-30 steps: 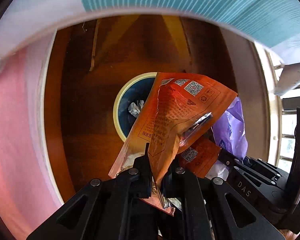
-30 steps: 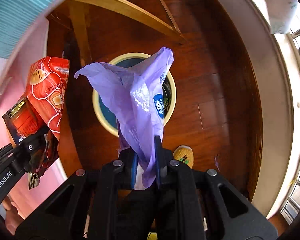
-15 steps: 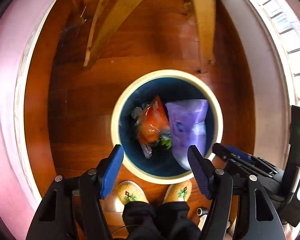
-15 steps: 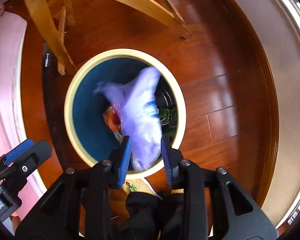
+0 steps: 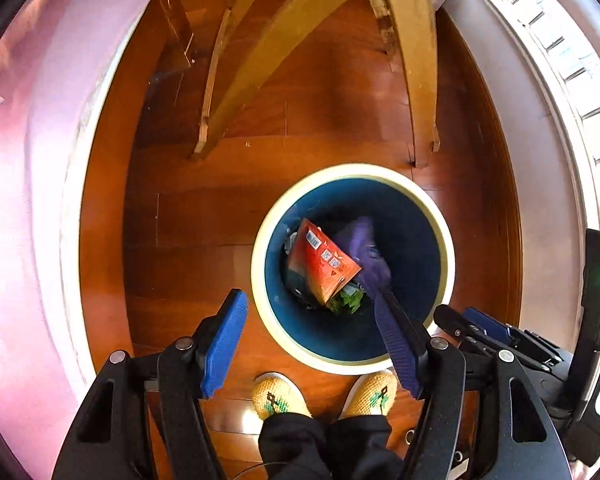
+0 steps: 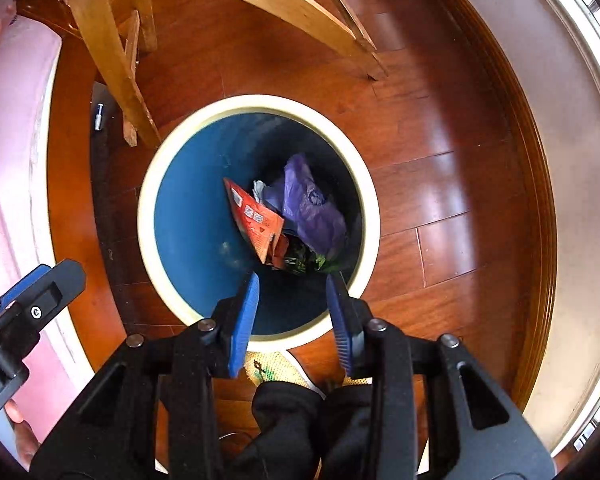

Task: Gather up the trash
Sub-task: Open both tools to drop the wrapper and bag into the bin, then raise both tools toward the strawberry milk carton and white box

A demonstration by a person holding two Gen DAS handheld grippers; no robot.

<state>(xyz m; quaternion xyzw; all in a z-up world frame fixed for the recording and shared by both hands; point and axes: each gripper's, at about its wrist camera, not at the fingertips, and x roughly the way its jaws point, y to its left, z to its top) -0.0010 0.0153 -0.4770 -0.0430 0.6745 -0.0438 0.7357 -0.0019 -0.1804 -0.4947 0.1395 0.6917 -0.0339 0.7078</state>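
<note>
Looking straight down: the left hand-held gripper has its blue pads spread wide with nothing between them, and the right hand-held gripper, its jaws just opened partway, is also empty. Directly below both stands a round bin, cream rim, dark blue inside. At its bottom lie a creased orange snack wrapper, printed codes facing up, and against it a crumpled purple plastic bag, over green scraps
</note>
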